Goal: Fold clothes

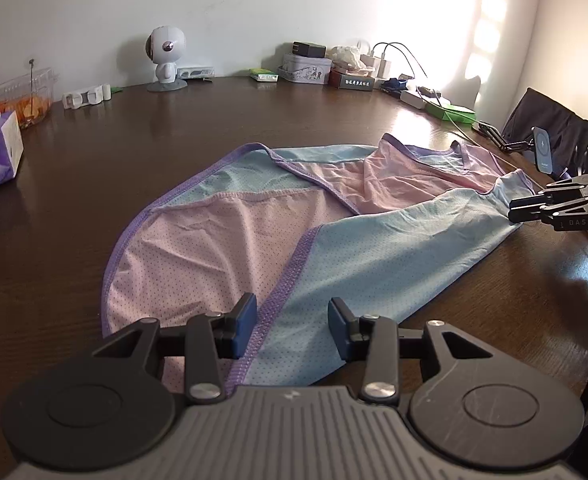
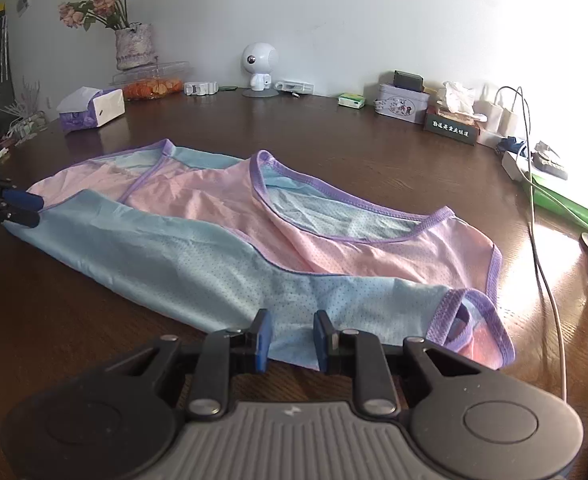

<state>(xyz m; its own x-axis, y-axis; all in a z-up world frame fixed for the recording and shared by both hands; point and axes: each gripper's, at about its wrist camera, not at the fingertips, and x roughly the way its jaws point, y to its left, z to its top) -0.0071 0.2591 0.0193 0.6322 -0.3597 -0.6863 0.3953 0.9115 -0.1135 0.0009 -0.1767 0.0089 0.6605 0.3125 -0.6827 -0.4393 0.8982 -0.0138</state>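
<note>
A pink and light-blue mesh vest with purple trim (image 1: 278,232) lies on the dark wooden table (image 1: 94,184), part folded over itself; it also shows in the right wrist view (image 2: 222,240). My left gripper (image 1: 293,326) is open, its jaws standing over the vest's near edge at the purple trim. My right gripper (image 2: 291,340) is open over the blue near edge of the vest. Each gripper shows in the other's view at the vest's far end: the right one (image 1: 514,207) and the left one (image 2: 34,210).
Along the wall stand a white robot figure (image 2: 259,68), a tissue box (image 2: 92,109), a vase of roses (image 2: 134,46), a tin (image 2: 402,104), chargers and cables (image 2: 534,208). A green pad (image 2: 566,204) lies at the right. A phone stand (image 1: 544,148) sits at the table's edge.
</note>
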